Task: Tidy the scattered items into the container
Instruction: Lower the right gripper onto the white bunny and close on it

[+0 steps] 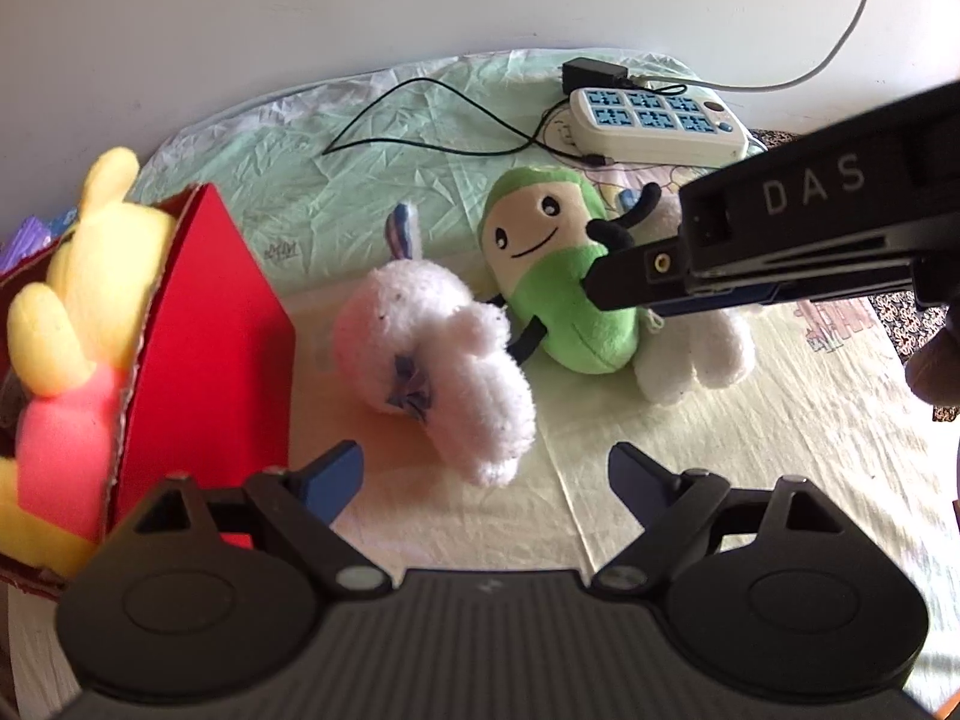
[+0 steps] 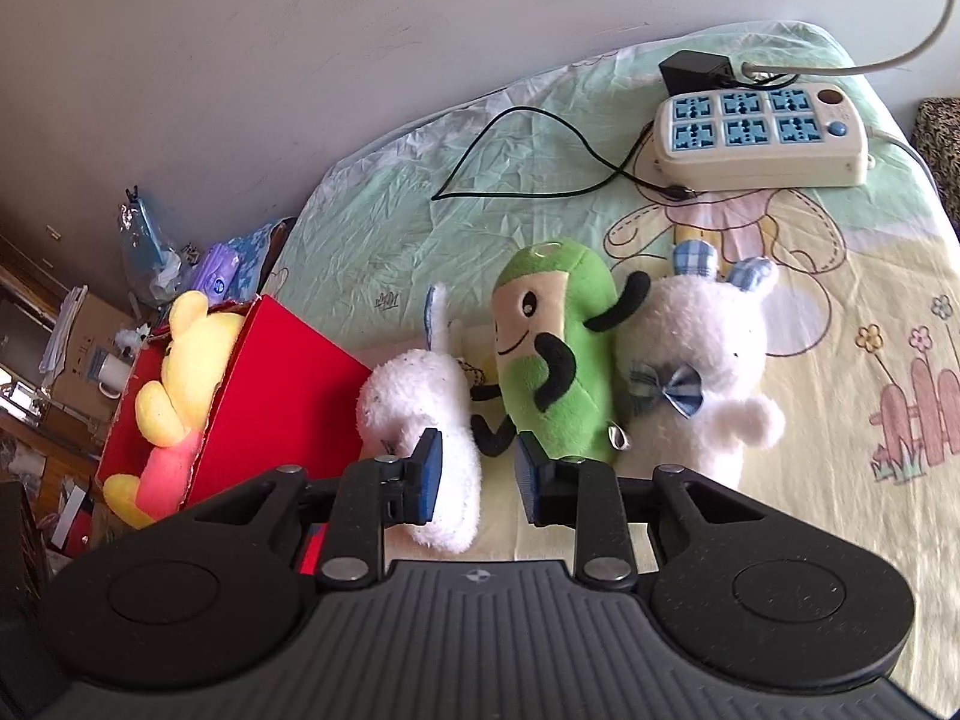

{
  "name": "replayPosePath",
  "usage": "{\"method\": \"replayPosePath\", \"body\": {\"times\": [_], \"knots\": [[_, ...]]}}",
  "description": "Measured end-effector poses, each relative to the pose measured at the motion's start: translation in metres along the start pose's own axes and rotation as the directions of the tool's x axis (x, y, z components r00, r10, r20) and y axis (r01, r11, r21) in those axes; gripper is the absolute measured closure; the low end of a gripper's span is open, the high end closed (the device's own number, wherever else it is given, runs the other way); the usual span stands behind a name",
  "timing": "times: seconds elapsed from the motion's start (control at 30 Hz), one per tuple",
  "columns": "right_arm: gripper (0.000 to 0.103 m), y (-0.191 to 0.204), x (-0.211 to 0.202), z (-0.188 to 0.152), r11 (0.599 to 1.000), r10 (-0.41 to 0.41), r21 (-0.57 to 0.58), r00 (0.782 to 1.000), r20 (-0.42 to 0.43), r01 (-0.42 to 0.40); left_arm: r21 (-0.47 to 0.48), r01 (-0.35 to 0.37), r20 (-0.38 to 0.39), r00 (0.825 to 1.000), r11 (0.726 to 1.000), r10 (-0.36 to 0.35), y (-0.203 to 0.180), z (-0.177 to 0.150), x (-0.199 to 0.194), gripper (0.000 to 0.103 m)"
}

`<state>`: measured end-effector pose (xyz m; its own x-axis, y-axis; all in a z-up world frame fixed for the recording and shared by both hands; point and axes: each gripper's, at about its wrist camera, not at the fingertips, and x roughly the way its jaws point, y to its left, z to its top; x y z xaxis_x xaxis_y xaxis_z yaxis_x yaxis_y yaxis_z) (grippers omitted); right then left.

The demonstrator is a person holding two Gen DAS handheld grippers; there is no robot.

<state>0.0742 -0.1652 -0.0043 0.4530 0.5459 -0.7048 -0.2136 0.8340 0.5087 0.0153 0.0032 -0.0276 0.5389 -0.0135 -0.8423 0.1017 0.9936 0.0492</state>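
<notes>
The surface is a bed [image 2: 840, 360] covered with a pale printed sheet, set against a plain wall.

Container: a red box [image 2: 282, 396] stands at the left edge of the bed. A yellow bear toy [image 2: 180, 372] in a pink top already lies inside it, head toward the wall.

Items outside the box: three soft toys lie together just right of the box. Nearest the box is a small white rabbit toy [image 1: 432, 348], lying with its ear pointing toward the wall. Touching its right side is a green bean toy [image 2: 558, 360] with a smiling face and black limbs, lying on its back. Pressed against the bean toy's far side is a larger white rabbit toy [image 2: 708, 360] with blue checked ears and a bow.

Left gripper [image 1: 486, 474]: jaws stand wide apart and hold nothing; it hangs above the sheet just short of the small white rabbit toy.

Right gripper [image 2: 477, 474]: jaws stand partly apart and hold nothing. Through its own camera the gap between them falls over the bean toy's lower end and the small rabbit toy beside it. From the left wrist view one finger tip overlaps the bean toy's side (contact cannot be confirmed).

Other items: a white power strip [image 2: 762, 132] with blue sockets lies near the wall, with a black adapter [image 2: 696, 72] and a thin black cable [image 2: 528, 162] trailing across the sheet.
</notes>
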Motion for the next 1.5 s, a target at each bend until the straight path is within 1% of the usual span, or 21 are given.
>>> {"method": "replayPosePath", "body": {"times": [0.03, 0.17, 0.3, 0.4, 0.5, 0.63, 0.77, 0.9, 0.97, 1.03, 1.1, 1.23, 1.37, 1.43, 1.5], "knots": [[0.07, 0.0, 0.003, 0.001, 1.0, 0.002, -0.002, 1.0, -0.006, -0.002, -0.004, -0.003, -0.003, 1.0, 1.0, 0.003, 0.001, 0.0, 0.002, 0.015], [0.07, 0.002, 0.011, 0.004, 1.0, 0.009, -0.013, 1.0, -0.018, -0.01, -0.018, -0.009, -0.006, 1.0, 1.0, 0.009, 0.005, 0.001, 0.009, 0.015], [0.069, 0.003, 0.016, 0.01, 1.0, 0.014, -0.022, 1.0, -0.014, -0.014, -0.021, 0.004, -0.003, 1.0, 1.0, -0.004, 0.005, 0.001, 0.014, 0.015], [0.067, 0.004, 0.021, 0.012, 0.999, 0.014, -0.03, 1.0, -0.016, -0.014, 0.017, 0.015, 0.019, 1.0, 1.0, -0.015, 0.0, 0.001, 0.015, 0.015], [0.066, 0.006, 0.022, 0.012, 0.999, 0.017, -0.042, 1.0, -0.019, -0.018, 0.055, 0.007, 0.005, 1.0, 0.998, -0.007, -0.006, 0.0, 0.022, 0.015], [0.059, 0.005, 0.024, 0.011, 0.999, 0.044, -0.029, 0.999, -0.03, -0.045, 0.056, 0.013, -0.019, 1.0, 0.998, -0.012, -0.006, 0.001, 0.031, 0.015], [0.058, 0.017, 0.03, 0.015, 0.995, 0.058, -0.083, 0.997, -0.041, -0.061, 0.083, -0.023, -0.002, 1.0, 0.996, 0.023, -0.006, 0.003, 0.04, 0.015], [0.054, 0.028, 0.036, 0.017, 0.987, 0.071, -0.139, 0.996, -0.056, -0.079, 0.064, -0.014, -0.012, 1.0, 0.998, 0.015, -0.002, 0.003, 0.048, 0.015], [0.054, 0.032, 0.043, 0.017, 0.984, 0.073, -0.158, 0.994, -0.075, -0.084, 0.058, -0.012, -0.007, 1.0, 0.998, 0.013, -0.001, 0.003, 0.048, 0.018], [0.054, 0.034, 0.051, 0.018, 0.982, 0.071, -0.169, 0.993, -0.094, -0.086, 0.061, -0.011, -0.004, 1.0, 0.998, 0.012, 0.0, 0.003, 0.049, 0.025], [0.054, 0.036, 0.057, 0.02, 0.98, 0.065, -0.18, 0.992, -0.105, -0.083, 0.064, -0.009, -0.005, 1.0, 0.998, 0.009, 0.001, 0.003, 0.051, 0.029], [0.054, 0.037, 0.062, 0.023, 0.979, 0.07, -0.182, 0.991, -0.115, -0.09, 0.056, 0.006, -0.009, 1.0, 0.998, -0.005, 0.007, 0.0, 0.052, 0.031], [0.053, 0.034, 0.064, 0.025, 0.982, 0.076, -0.164, 0.99, -0.117, -0.095, 0.048, 0.024, -0.003, 1.0, 0.999, -0.024, 0.011, 0.002, 0.052, 0.03], [0.052, 0.033, 0.066, 0.025, 0.983, 0.082, -0.152, 0.989, -0.125, -0.101, 0.053, 0.028, 0.007, 1.0, 0.998, -0.028, 0.01, 0.003, 0.05, 0.024], [0.052, 0.032, 0.07, 0.024, 0.984, 0.084, -0.143, 0.987, -0.14, -0.104, 0.065, 0.014, 0.018, 1.0, 0.998, -0.016, 0.007, 0.004, 0.05, 0.021]]}}
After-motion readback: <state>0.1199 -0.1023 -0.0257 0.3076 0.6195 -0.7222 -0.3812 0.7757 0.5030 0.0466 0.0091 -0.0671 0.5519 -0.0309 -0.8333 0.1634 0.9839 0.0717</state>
